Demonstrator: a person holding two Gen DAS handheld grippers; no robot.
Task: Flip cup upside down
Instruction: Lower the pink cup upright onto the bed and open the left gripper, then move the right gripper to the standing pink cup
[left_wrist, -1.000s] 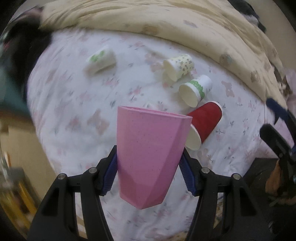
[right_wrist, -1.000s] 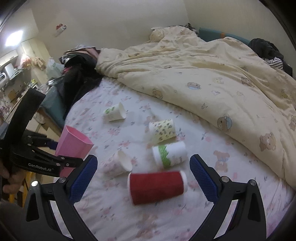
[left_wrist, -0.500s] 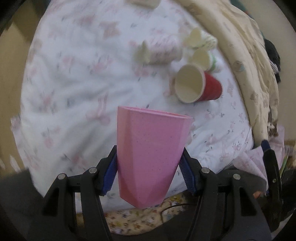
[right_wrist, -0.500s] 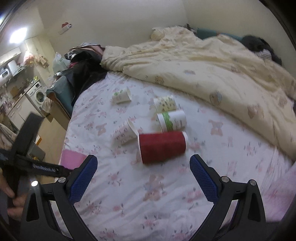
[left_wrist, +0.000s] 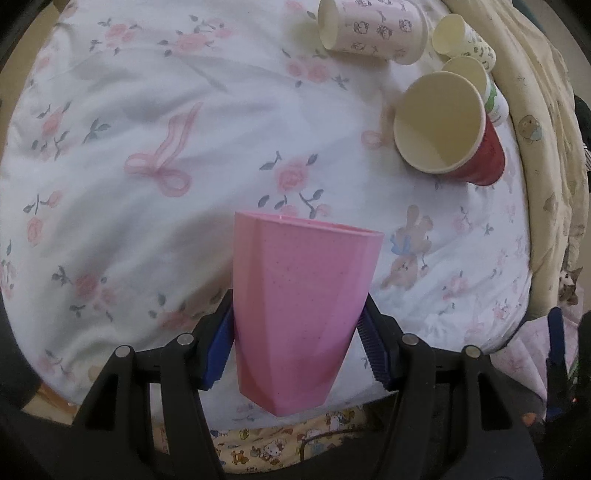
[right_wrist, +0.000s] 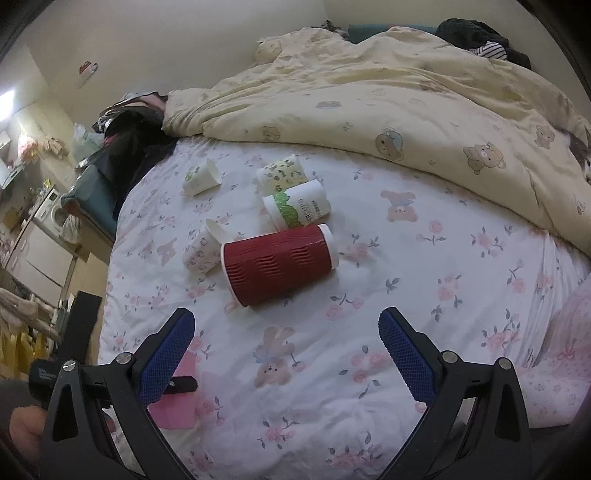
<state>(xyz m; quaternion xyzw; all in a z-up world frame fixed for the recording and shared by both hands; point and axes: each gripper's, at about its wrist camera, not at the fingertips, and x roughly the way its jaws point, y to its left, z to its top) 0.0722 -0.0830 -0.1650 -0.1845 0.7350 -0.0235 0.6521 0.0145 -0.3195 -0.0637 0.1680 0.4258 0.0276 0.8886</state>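
My left gripper (left_wrist: 295, 350) is shut on a pink faceted plastic cup (left_wrist: 303, 310), its blue pads pressed to the cup's two sides. The cup's rim points away from the camera toward the floral bedsheet (left_wrist: 147, 166) just below it. In the right wrist view the pink cup (right_wrist: 177, 400) shows at the lower left, partly hidden behind my finger, mouth down close to the sheet. My right gripper (right_wrist: 286, 354) is open and empty, above the sheet in front of the red cup.
Several paper cups lie on their sides on the bed: a red ribbed one (right_wrist: 279, 264) (left_wrist: 454, 136), a green-banded one (right_wrist: 297, 208), a yellow patterned one (right_wrist: 282, 173), a pink-print one (right_wrist: 203, 251) (left_wrist: 373, 27). A cream duvet (right_wrist: 388, 96) covers the far half. The bed edge is near.
My left gripper has tipped forward with the pink cup, so the camera now looks down on the sheet from close. My right gripper has lowered and drawn nearer to the red cup.
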